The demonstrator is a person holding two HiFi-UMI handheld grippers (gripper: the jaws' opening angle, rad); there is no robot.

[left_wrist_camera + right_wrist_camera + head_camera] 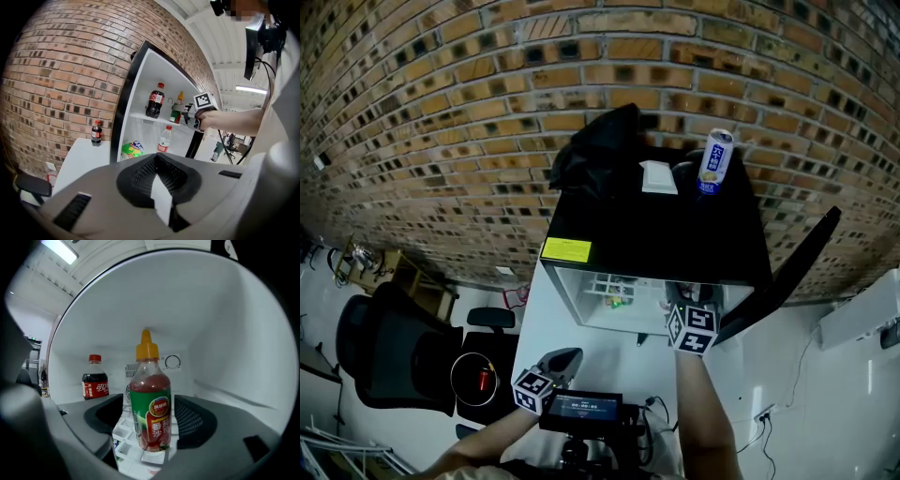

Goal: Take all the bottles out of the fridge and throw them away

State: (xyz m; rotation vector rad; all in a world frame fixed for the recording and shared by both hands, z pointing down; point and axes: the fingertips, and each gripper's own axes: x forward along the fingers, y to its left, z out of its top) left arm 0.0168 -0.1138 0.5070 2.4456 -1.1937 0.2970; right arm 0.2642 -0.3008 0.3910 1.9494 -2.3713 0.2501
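The small fridge (656, 246) stands open. On its upper shelf a red sauce bottle (150, 404) with an orange cap and green label stands upright between the jaws of my right gripper (150, 411), which is open; the pads are apart from the bottle. Behind it to the left stands a cola bottle (95, 380). The left gripper view shows that cola bottle (154, 101), a water bottle (164, 139) on the fridge floor and my right gripper (190, 115) at the shelf. My left gripper (161, 192) is shut and empty, held back from the fridge (123, 117).
A small cola bottle (96, 132) stands on the white surface (82, 159) left of the fridge. A green packet (131, 149) lies beside the water bottle. On the fridge top are a can (715, 159), a white box (658, 176) and a black bag (600, 150). A round bin (478, 378) sits low left.
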